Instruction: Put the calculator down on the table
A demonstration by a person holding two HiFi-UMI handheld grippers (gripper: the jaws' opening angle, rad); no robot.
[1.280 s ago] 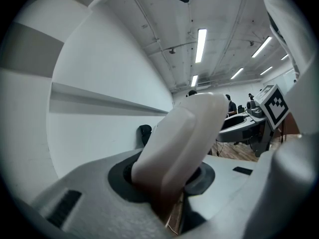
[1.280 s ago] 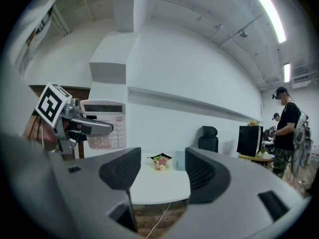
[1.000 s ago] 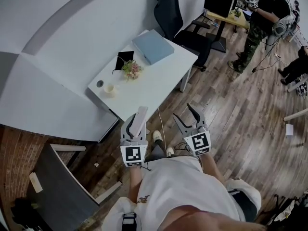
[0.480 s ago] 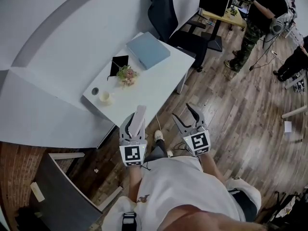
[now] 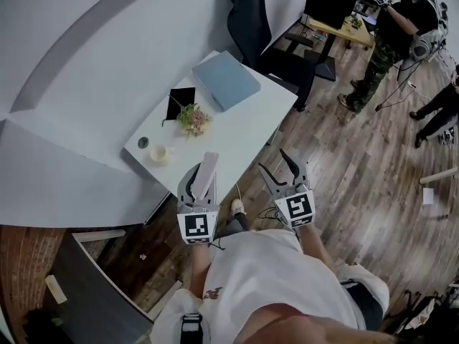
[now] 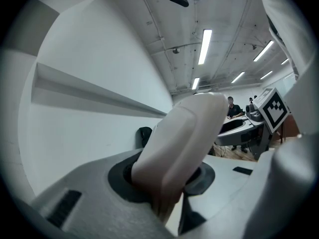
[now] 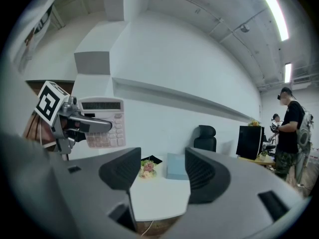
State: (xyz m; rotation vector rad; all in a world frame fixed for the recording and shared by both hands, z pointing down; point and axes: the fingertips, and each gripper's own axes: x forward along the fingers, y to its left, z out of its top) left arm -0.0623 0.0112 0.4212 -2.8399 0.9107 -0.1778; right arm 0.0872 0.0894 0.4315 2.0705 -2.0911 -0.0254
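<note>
A pinkish-white calculator [image 5: 209, 162] stands on edge between the jaws of my left gripper [image 5: 202, 181], which is shut on it. In the left gripper view the calculator [image 6: 184, 143] fills the middle and hides what lies ahead. The right gripper view shows its keys and display [image 7: 102, 123] at the left, held level in the air. My right gripper [image 5: 273, 160] is open with nothing between its jaws, beside the left one. Both grippers are at the near edge of the white table [image 5: 237, 131], which appears past the right jaws [image 7: 159, 193].
On the table lie a flat blue box [image 5: 224, 79], a small flower pot [image 5: 192, 118], a cup [image 5: 159, 153] and a black pad [image 5: 181, 97]. A black office chair [image 5: 251, 20] stands behind it. A person [image 5: 391, 34] stands far right. A dark cabinet [image 5: 93, 278] is at lower left.
Both grippers have moved forward together towards the table's near edge. The calculator stays held in the left gripper and the right jaws stay open.
</note>
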